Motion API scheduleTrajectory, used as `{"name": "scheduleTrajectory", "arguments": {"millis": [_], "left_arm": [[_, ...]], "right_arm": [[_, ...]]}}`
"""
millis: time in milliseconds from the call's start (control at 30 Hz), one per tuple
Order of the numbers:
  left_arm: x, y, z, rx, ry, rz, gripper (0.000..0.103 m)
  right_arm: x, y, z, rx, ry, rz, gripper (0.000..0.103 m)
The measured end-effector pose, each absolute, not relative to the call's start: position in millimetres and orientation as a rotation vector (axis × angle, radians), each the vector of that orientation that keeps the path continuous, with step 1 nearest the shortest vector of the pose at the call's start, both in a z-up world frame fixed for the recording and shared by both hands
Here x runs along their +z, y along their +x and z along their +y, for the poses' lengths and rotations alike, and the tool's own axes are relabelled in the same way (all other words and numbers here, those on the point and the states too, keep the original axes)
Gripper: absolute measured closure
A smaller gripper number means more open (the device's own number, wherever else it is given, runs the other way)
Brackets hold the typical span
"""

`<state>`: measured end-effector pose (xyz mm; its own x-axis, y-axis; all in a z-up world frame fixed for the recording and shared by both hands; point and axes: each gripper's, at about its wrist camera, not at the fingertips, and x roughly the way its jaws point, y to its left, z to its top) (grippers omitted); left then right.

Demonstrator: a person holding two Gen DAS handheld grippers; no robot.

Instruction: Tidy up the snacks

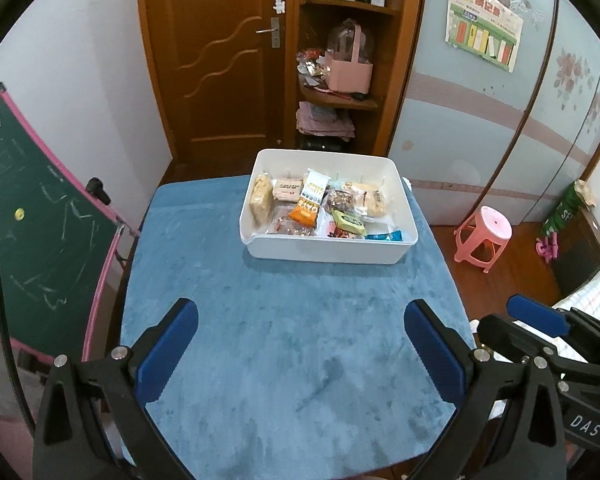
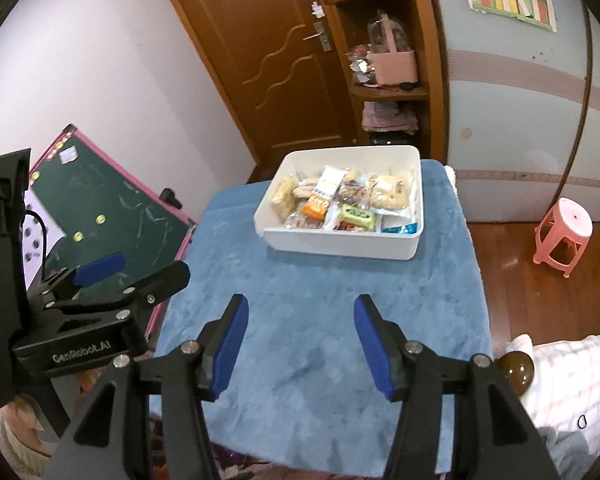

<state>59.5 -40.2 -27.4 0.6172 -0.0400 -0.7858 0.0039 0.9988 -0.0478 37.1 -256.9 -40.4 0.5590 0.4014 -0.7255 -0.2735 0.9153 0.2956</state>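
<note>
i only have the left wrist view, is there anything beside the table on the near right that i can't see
Observer: Yes, a brown glass ball sits by the blue cloth, against a checked blanket.
Operator: is my right gripper holding anything
Observer: No, the right gripper is open and empty above the cloth.
Operator: what does the left gripper body say
Observer: The left gripper reads GenRobot.AI on its side.
</note>
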Motion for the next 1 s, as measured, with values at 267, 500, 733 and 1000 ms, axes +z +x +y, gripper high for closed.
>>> {"name": "scheduleTrajectory", "arguments": {"millis": [267,500,733,1000], "left_arm": [[-14,22,-44,0.019,-0.045,0.881,0.001],[-11,8,-43,0.061,-0.05,0.886,0.001],[-7,4,-39,0.075,-0.044,0.876,0.001],[-7,6,-41,0.085,-0.036,0.876,0.001]], "right_arm": [[-22,5,-252,0.398,0.103,0.843,0.047],[-14,-9,-247,0.382,0.092,0.8,0.047],[-13,-10,-242,0.394,0.1,0.799,0.047],[-14,-10,-243,0.393,0.101,0.798,0.047]]}}
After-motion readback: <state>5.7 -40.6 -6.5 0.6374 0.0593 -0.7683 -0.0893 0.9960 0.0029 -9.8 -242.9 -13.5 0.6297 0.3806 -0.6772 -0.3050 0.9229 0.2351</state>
